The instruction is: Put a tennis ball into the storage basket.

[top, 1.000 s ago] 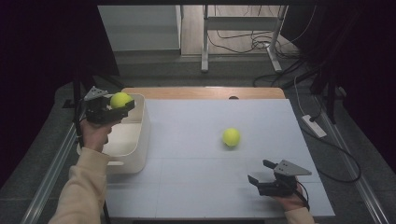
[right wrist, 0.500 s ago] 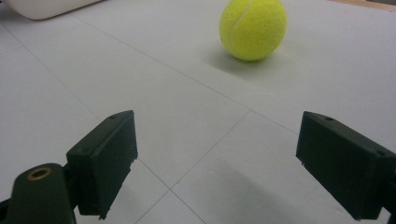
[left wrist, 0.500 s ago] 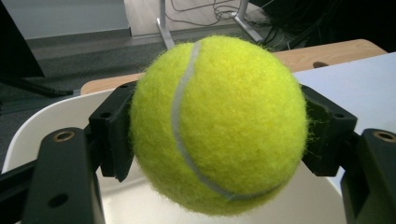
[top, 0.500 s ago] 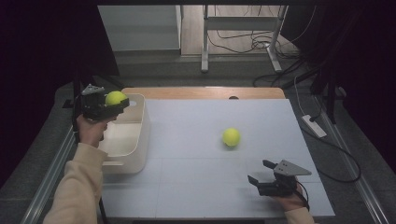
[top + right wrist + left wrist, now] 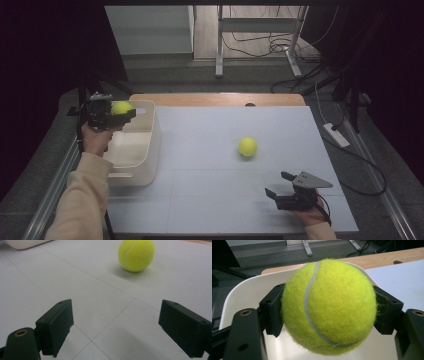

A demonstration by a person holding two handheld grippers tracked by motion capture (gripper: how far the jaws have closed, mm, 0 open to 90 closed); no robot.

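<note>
Left gripper point(image 5: 120, 113) clamps fuzzy yellow ball point(image 5: 328, 306) over smooth white bin point(image 5: 145, 150), desk's 9 o'clock edge. Right gripper point(image 5: 280, 186) jaws apart, second ball point(image 5: 247, 147) at its 11 o'clock.

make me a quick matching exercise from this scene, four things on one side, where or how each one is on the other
Things:
1. left gripper
2. right gripper
3. loose tennis ball
4. white bin

States:
A. jaws open, nothing between them
B. lying on the white mat
C. at the mat's left edge
D. clamped on a tennis ball above the bin

Pairs: 1-D, 2-A, 3-B, 4-C
</note>
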